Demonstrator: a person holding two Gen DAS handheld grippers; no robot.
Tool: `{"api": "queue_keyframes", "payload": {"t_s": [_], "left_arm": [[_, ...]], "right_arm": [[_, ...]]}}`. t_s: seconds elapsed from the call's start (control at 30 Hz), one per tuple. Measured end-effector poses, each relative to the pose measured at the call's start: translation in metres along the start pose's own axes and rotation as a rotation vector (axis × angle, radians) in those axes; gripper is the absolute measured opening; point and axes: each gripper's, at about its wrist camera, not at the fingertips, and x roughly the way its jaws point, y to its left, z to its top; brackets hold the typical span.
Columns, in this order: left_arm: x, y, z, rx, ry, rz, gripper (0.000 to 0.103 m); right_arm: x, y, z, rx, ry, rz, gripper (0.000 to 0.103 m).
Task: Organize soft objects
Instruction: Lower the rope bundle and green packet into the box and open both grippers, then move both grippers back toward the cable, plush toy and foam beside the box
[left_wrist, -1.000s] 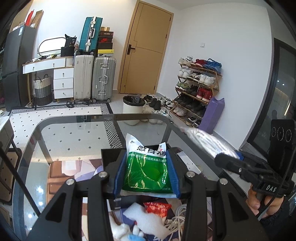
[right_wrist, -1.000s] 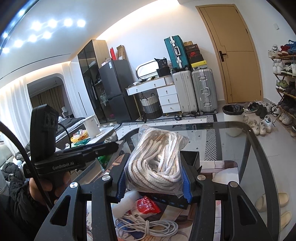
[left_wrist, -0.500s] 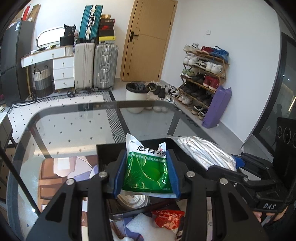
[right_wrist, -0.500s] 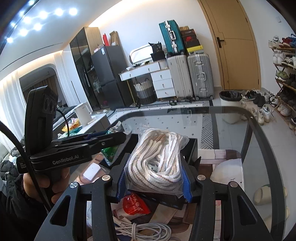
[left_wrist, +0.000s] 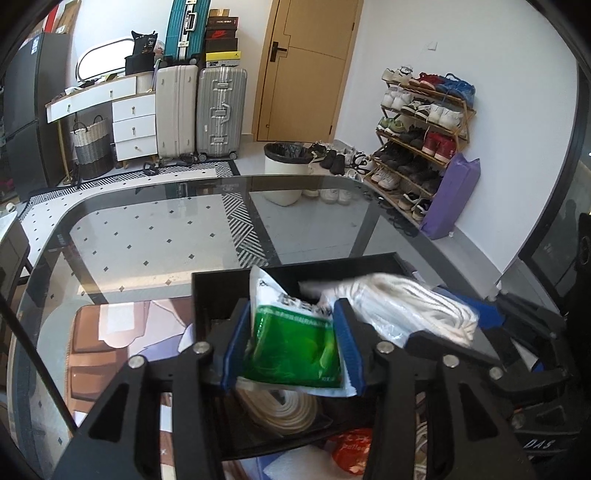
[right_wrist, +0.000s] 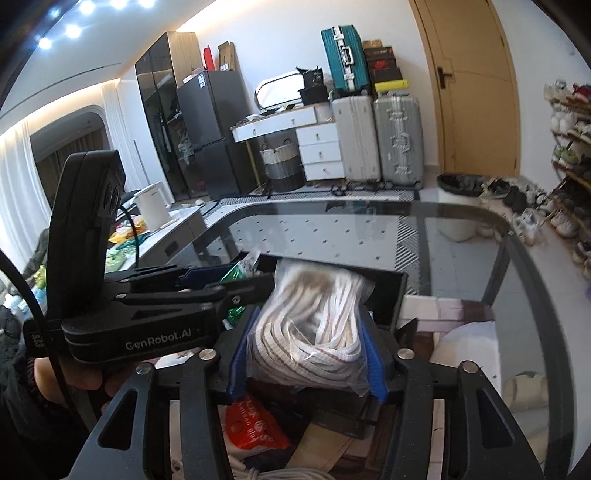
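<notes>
My left gripper (left_wrist: 291, 343) is shut on a green and white packet (left_wrist: 291, 343) and holds it over a black tray (left_wrist: 221, 291) on the glass table. My right gripper (right_wrist: 306, 332) is shut on a clear bag of white rope (right_wrist: 314, 325), also over the black tray (right_wrist: 391, 291). The rope bag (left_wrist: 413, 310) shows to the right in the left wrist view. The left gripper's body (right_wrist: 147, 314) fills the left of the right wrist view. A cream coil (left_wrist: 280, 410) lies in the tray under the packet.
A red packet (right_wrist: 255, 428), white cable (right_wrist: 288, 474) and white foam (left_wrist: 295, 465) lie on the glass table (left_wrist: 155, 236) in front of the tray. Beyond the table are a bin (left_wrist: 288, 170), suitcases (left_wrist: 221, 110) and a shoe rack (left_wrist: 424, 122).
Both grippers have moved forward and down with their loads, from above the clutter to over the black tray. The two grippers have come closer together.
</notes>
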Motion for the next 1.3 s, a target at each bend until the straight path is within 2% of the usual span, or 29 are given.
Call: {"api": "queue_keyframes", "payload": {"t_s": [0.03,0.07,0.17,0.2,0.23,0.3,0.33,0.7,0.8,1.03,1.3], "left_arm": [[-0.002,0.0,-0.001,0.001,-0.005,0.001,0.052],[-0.004,0.002,-0.002,-0.001,-0.009,0.0,0.062],[-0.013,0.007,-0.004,-0.007,-0.017,-0.012,0.067],[-0.016,0.008,-0.006,-0.005,-0.012,-0.01,0.074],[-0.018,0.008,-0.007,-0.005,-0.01,0.0,0.08],[-0.027,0.011,-0.012,-0.017,-0.034,0.037,0.1],[-0.033,0.012,-0.015,-0.027,-0.058,0.053,0.102],[-0.09,0.019,-0.042,-0.065,-0.196,0.079,0.103],[-0.1,0.019,-0.048,-0.076,-0.205,0.064,0.103],[-0.115,0.02,-0.066,-0.063,-0.204,0.098,0.103],[-0.121,0.024,-0.078,-0.082,-0.19,0.129,0.103]], "right_arm": [[-0.002,0.0,0.0,-0.004,-0.008,-0.003,0.054],[-0.003,-0.001,0.0,-0.005,-0.013,-0.002,0.058],[-0.013,-0.006,-0.001,0.003,-0.039,-0.016,0.078],[-0.016,-0.007,-0.002,0.009,-0.045,-0.016,0.087],[-0.02,-0.009,-0.003,0.016,-0.047,-0.016,0.09],[-0.027,-0.012,-0.007,0.029,-0.048,-0.007,0.1],[-0.031,-0.012,-0.008,0.032,-0.046,-0.002,0.1],[-0.076,0.007,-0.033,0.015,-0.102,0.026,0.102],[-0.084,0.01,-0.04,0.02,-0.112,0.007,0.102],[-0.103,0.01,-0.056,0.036,-0.111,-0.022,0.102],[-0.108,0.009,-0.057,0.024,-0.078,-0.017,0.102]]}}
